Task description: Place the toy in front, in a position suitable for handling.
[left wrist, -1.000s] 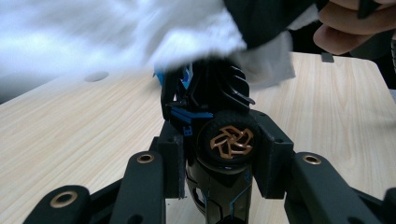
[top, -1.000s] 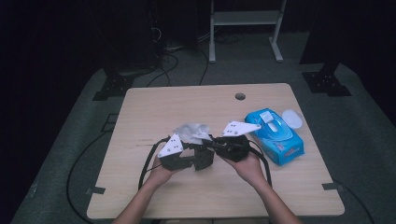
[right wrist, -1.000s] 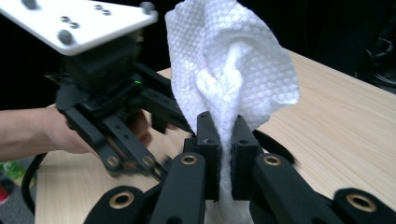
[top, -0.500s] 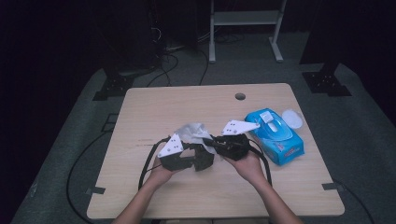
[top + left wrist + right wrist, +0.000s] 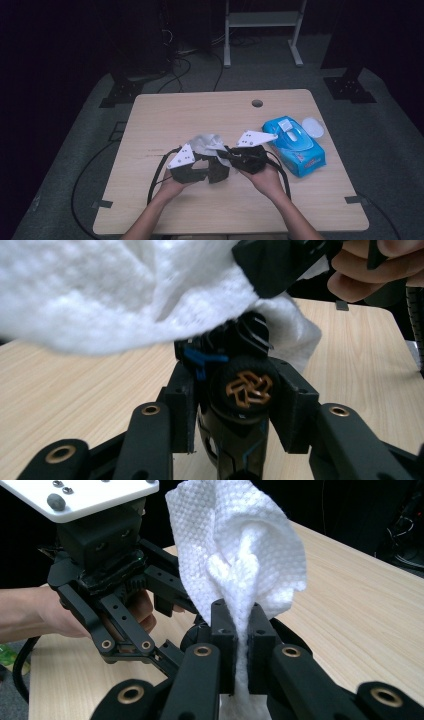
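Black tongs, brass pivot rivets; white three-cornered top plates, black trailing cables, bare forearms.

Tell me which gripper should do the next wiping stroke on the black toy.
Right. The right gripper is already clamped on the white textured wipe, while the left gripper grips the black toy with the orange emblem, so it is probably best left steadying it.

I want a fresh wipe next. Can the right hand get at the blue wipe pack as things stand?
Probably yes: the wipe pack lies close beside the right hand, with bare table between. But its tongs are shut on the white cloth, which must go first.
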A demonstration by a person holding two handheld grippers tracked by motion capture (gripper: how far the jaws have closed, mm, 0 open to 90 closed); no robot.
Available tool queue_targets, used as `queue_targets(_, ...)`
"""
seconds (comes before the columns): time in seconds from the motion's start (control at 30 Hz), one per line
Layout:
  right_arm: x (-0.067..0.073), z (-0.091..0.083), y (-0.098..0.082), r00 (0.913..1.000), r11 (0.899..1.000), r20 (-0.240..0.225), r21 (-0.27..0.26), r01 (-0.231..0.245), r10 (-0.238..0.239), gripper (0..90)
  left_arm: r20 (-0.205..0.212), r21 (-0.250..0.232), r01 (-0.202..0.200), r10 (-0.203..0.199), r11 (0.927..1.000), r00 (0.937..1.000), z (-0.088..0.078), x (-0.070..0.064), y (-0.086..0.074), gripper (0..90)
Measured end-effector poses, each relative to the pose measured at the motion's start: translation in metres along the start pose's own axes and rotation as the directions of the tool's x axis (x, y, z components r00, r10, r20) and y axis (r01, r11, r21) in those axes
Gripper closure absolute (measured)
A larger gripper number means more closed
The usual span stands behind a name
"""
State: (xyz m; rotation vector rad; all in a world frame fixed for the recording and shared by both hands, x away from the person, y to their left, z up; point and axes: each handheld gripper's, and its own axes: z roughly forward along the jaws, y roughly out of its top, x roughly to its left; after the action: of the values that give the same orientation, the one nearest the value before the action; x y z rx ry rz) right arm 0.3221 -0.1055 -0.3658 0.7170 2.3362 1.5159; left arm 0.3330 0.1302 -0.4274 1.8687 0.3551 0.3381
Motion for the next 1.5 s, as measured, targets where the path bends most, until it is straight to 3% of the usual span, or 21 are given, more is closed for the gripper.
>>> queue_targets(0.13,-0.001,-0.002,-0.001,1.0,1.0,0.003,0.001,0.001,-0.001,85.3,0.009,0.021,0.013,-0.013,0.9997,0.9999,0.001,0.001,-0.007,56.7)
queue_targets(0.37,-0.003,-0.006,-0.004,1.0,1.0,0.003,-0.005,-0.009,0.009,85.3,0.042,0.108,0.013,-0.018,0.994,0.999,0.017,0.002,-0.017,51.3)
queue_targets(0.5,-0.005,-0.008,-0.006,0.9998,1.0,0.011,0.004,-0.014,0.014,85.3,0.061,0.109,0.01,-0.017,0.994,0.998,0.02,0.001,-0.021,55.4)
queue_targets(0.67,-0.01,-0.01,-0.009,0.9992,0.999,0.022,0.004,-0.034,0.034,85.3,0.026,0.112,0.011,-0.014,0.9936,0.9996,0.018,0.001,-0.02,56.5)
queue_targets(0.8,-0.014,-0.008,-0.011,0.998,0.998,0.017,-0.012,-0.061,0.061,85.2,-0.019,0.129,-0.02,0.023,0.9914,0.9996,0.015,0.001,-0.018,56.8)
queue_targets(1.07,-0.021,-0.001,-0.018,0.9943,0.995,0.043,-0.018,-0.097,0.098,85.1,-0.085,0.195,-0.083,0.101,0.9773,0.9913,0.01,0.004,-0.013,56.9)
queue_targets(1.3,-0.028,0.0,-0.028,0.9907,0.994,0.075,-0.007,-0.113,0.114,85.1,-0.087,0.206,-0.068,0.088,0.9762,0.9923,0.013,0.002,-0.017,56.8)
queue_targets(1.33,-0.029,0.0,-0.031,0.9894,0.992,0.078,0.0,-0.123,0.123,85.1,-0.083,0.213,-0.071,0.09,0.9745,0.9925,0.014,0.002,-0.017,56.8)
queue_targets(1.43,-0.035,0.002,-0.043,0.9858,0.989,0.08,0.018,-0.149,0.147,85.1,-0.074,0.266,-0.091,0.114,0.9598,0.9907,0.019,0.0,-0.019,57.0)
queue_targets(1.5,-0.037,0.005,-0.049,0.9827,0.985,0.072,0.023,-0.173,0.171,85.1,-0.073,0.266,-0.102,0.125,0.9586,0.9894,0.021,-0.002,-0.019,59.2)
